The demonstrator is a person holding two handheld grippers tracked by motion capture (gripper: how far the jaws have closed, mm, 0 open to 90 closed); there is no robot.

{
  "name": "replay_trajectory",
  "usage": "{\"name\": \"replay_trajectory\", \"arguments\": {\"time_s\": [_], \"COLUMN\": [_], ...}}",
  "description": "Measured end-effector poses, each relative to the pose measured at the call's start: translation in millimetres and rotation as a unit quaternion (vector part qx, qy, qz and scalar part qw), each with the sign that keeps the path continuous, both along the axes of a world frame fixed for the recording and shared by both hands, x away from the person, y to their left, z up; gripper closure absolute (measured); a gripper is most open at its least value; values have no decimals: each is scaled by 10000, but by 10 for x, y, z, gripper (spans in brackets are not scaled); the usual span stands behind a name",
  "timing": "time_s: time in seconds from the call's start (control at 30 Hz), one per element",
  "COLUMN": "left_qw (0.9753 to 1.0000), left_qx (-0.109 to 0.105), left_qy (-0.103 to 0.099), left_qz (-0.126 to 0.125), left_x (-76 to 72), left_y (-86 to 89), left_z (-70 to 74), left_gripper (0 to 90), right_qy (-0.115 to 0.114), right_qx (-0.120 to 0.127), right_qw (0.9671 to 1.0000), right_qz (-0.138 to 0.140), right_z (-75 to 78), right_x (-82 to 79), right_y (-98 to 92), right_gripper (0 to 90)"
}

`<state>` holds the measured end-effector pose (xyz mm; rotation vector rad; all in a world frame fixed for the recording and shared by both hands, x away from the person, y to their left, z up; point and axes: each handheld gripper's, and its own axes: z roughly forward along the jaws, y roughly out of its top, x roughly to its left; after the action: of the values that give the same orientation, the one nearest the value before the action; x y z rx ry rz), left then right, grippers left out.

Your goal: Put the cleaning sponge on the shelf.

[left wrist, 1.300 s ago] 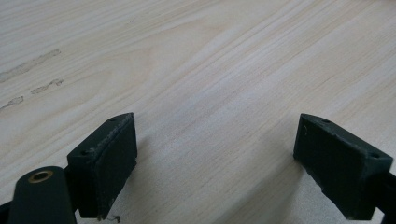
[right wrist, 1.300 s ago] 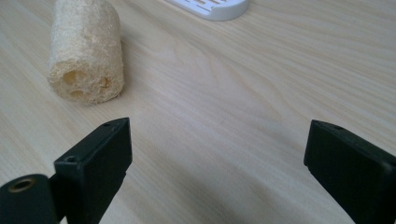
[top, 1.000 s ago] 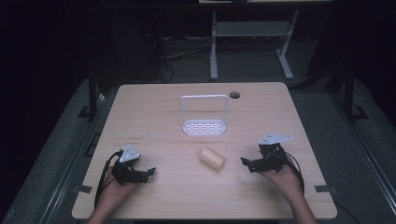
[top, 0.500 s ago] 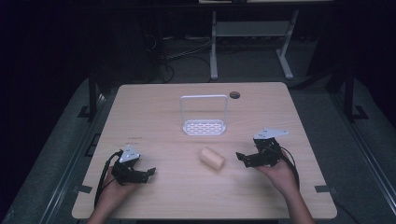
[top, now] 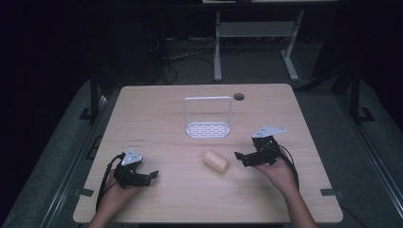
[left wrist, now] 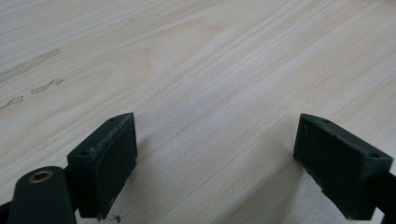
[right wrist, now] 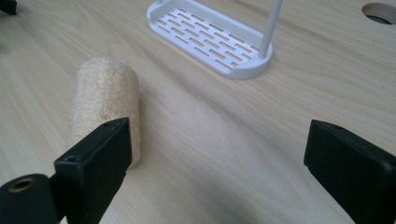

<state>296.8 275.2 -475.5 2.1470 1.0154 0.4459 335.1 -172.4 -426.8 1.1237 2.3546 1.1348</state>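
A beige loofah roll (top: 216, 161) lies on the wooden table (top: 157, 109), just in front of a white slotted rack (top: 207, 128) with a tall wire handle. My right gripper (top: 241, 157) stands open close to the roll's right end. In the right gripper view the roll (right wrist: 105, 102) lies just beyond the left jaw, and the rack (right wrist: 210, 37) is farther off. My left gripper (top: 151, 176) rests open near the front left of the table, with bare wood between its jaws (left wrist: 210, 158).
A round cable hole (top: 238, 96) sits in the table behind the rack, also seen as the hole (right wrist: 379, 11) in the right gripper view. Dark floor, cables and a desk frame lie beyond the far edge.
My right gripper has moved left and slightly forward, closer to the loofah roll. The left gripper has barely moved.
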Motion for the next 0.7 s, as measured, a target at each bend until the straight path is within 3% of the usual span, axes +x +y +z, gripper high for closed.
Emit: {"name": "replay_trajectory", "arguments": {"time_s": [0.7], "left_qw": [10000], "left_qx": [-3], "left_qy": [0], "left_qz": [-16], "left_x": [1], "left_y": [2], "left_z": [0], "left_gripper": [130], "right_qy": [23], "right_qx": [82], "right_qw": [9997], "right_qz": [250], "right_z": [32], "right_x": [-17], "right_y": [184], "right_gripper": [75]}}
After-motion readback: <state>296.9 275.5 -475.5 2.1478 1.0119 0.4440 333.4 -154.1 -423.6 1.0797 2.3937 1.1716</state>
